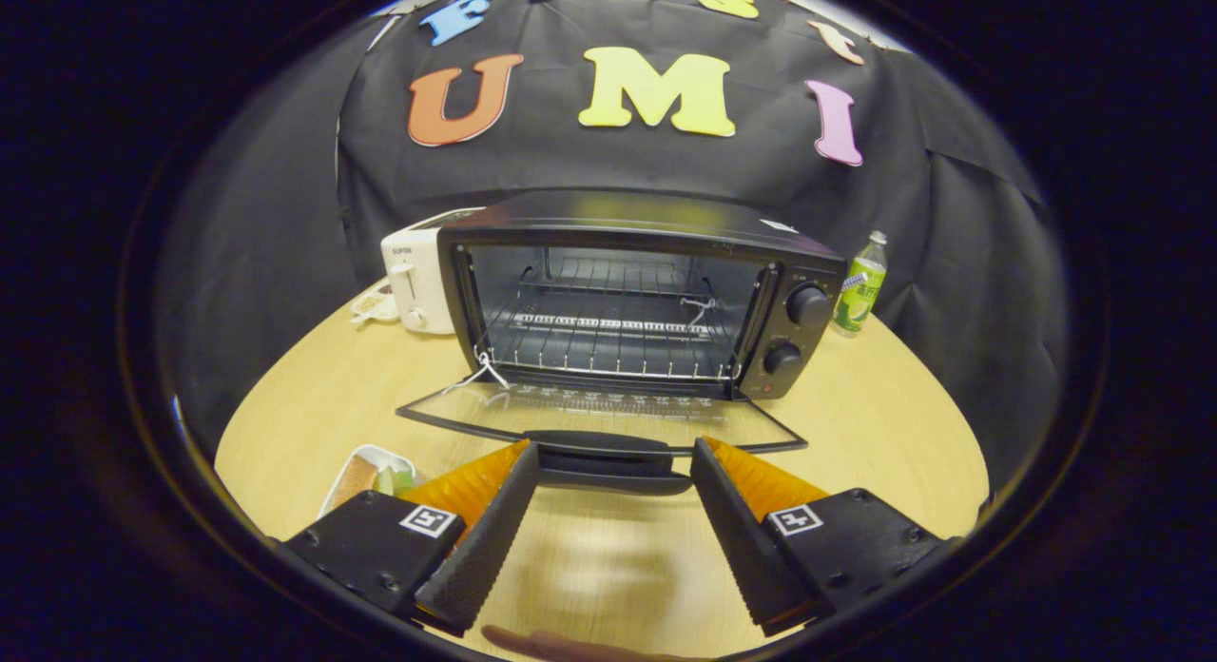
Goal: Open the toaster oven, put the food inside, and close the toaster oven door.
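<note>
- Two fingers of the gripper (615, 450) spread wide, released, nothing pinched; the door handle (608, 450) lies across the gap between their tips, whether they touch it cannot be told.
- Far left, just beside the left finger: small white tray (350, 467) on the wooden table (894, 424), holding the food (358, 476), a brownish slice with something green next to it.
- Behind that, left of the oven and touching its side or nearly so: white toaster (415, 282), lever facing front.
- Centre: black toaster oven (639, 296), door (601, 415) dropped fully down and lying flat toward the fingers; wire rack (608, 331) inside, bare. A bit of white string (480, 369) at the door's left hinge corner.
- Right face of oven: two round knobs (806, 305), one above the other.
- Right of oven, apart from it: green bottle (860, 286), upright, near the cloth wall.
- Below the fingers: part of a hand (561, 646), blurred.
</note>
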`<state>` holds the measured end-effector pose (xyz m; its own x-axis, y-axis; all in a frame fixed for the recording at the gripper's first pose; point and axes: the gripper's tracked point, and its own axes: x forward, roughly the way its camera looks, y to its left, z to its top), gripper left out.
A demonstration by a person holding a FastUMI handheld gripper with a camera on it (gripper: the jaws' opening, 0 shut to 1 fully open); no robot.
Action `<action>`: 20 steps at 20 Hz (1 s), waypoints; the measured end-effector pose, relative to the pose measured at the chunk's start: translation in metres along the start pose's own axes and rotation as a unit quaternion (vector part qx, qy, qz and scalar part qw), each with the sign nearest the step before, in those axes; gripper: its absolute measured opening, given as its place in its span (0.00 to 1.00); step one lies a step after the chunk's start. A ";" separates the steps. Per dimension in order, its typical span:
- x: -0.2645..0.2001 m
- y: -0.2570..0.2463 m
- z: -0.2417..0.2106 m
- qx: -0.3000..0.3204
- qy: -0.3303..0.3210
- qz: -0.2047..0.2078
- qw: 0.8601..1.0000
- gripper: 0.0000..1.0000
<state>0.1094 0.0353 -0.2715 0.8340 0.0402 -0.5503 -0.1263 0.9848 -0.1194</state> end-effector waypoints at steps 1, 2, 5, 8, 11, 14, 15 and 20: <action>0.000 -0.001 -0.002 0.004 0.005 0.000 1.000 1.00; -0.001 -0.001 -0.008 0.007 0.013 0.001 1.000 1.00; 0.000 -0.001 -0.016 0.014 0.032 0.008 0.999 1.00; 0.003 0.000 -0.027 0.027 0.052 0.013 0.998 1.00; 0.006 0.001 -0.033 0.041 0.066 0.021 0.997 1.00; 0.006 0.000 -0.035 0.043 0.072 0.025 0.996 1.00; 0.005 0.001 -0.033 0.044 0.070 0.029 0.996 1.00; -0.022 0.010 -0.016 0.065 0.060 0.071 0.994 1.00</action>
<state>0.0814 0.0412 -0.2743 0.7418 0.1666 -0.6496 -0.1606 0.9846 0.0691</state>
